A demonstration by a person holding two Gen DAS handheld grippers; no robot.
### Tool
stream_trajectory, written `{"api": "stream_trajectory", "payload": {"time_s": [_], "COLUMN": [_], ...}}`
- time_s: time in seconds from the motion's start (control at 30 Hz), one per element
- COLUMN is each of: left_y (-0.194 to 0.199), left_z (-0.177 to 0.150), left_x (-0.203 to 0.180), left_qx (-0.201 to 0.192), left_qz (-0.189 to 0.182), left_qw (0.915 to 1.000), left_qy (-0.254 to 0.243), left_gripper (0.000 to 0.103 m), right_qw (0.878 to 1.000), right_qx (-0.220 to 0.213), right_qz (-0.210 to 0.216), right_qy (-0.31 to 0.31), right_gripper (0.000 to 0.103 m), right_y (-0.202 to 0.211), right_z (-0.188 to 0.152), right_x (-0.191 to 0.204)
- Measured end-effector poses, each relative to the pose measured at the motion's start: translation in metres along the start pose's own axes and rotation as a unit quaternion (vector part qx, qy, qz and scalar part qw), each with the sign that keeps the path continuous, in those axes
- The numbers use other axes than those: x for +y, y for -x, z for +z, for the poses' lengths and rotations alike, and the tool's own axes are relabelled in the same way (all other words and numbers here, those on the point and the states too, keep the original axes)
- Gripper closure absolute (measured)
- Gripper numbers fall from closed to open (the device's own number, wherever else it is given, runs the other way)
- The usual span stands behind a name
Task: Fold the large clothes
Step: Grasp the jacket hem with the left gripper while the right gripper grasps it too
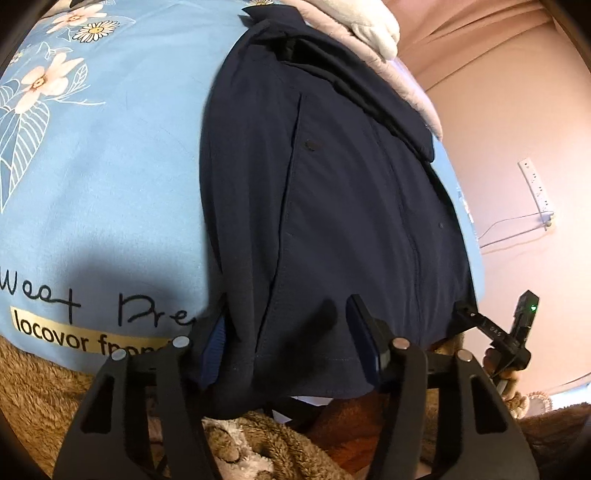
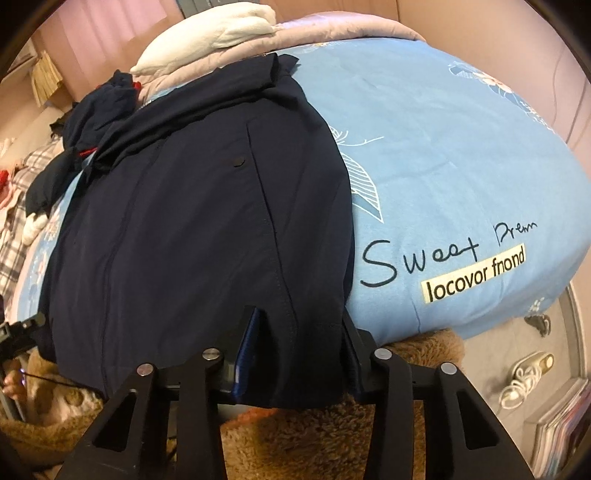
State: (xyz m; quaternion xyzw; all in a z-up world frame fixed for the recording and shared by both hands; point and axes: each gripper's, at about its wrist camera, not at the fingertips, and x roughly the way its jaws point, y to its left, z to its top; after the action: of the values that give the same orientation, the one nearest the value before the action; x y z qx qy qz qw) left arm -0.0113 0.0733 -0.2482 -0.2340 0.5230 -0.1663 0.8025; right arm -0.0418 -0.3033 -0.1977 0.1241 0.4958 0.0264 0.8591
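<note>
A large navy garment lies lengthwise on a light blue floral bed sheet, its near hem hanging over the bed's front edge. It also shows in the right wrist view. My left gripper is at the hem's left corner, jaws wide apart with cloth draped between the blue pads. My right gripper is at the hem's other corner, also open with the hem lying between its fingers. The right gripper shows at the right in the left wrist view.
A brown fluffy blanket lies below the bed edge. A white pillow and pinkish quilt sit at the bed's far end. More dark clothes lie at far left. Shoes are on the floor at right.
</note>
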Motion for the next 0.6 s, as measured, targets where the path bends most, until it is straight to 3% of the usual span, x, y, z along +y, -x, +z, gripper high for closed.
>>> {"api": "stream_trajectory", "payload": {"time_s": [0.17, 0.3, 0.33, 0.4, 0.43, 0.5, 0.6], "left_y": [-0.006, -0.01, -0.011, -0.011, -0.011, -0.009, 0.004], "left_z": [-0.003, -0.004, -0.005, -0.006, -0.007, -0.009, -0.014], "left_x": [-0.015, -0.021, -0.021, -0.024, -0.025, -0.029, -0.042], "left_qx": [-0.005, -0.006, -0.007, -0.012, -0.014, -0.02, -0.046], "left_qz": [0.035, 0.053, 0.059, 0.088, 0.107, 0.138, 0.142], "left_qw": [0.9987, 0.9972, 0.9967, 0.9941, 0.9921, 0.9878, 0.9853], "left_qy": [-0.037, -0.053, -0.054, -0.062, -0.064, -0.069, -0.084], "left_gripper": [0.042, 0.042, 0.044, 0.065, 0.069, 0.086, 0.093], "right_qw": [0.999, 0.999, 0.999, 1.0, 1.0, 1.0, 0.999], "right_qx": [0.002, 0.009, 0.009, 0.007, 0.004, -0.005, -0.03], "right_qz": [0.034, 0.033, 0.034, 0.03, 0.028, 0.029, 0.027], "right_qy": [0.001, 0.003, 0.003, 0.005, 0.006, 0.008, 0.023], "right_gripper": [0.067, 0.067, 0.068, 0.079, 0.087, 0.091, 0.095], "right_y": [-0.001, -0.009, -0.01, -0.008, -0.006, -0.001, 0.01], "right_z": [-0.002, -0.003, -0.003, -0.003, -0.003, -0.002, 0.0], "right_x": [0.002, 0.007, 0.007, 0.008, 0.008, 0.01, 0.019]}}
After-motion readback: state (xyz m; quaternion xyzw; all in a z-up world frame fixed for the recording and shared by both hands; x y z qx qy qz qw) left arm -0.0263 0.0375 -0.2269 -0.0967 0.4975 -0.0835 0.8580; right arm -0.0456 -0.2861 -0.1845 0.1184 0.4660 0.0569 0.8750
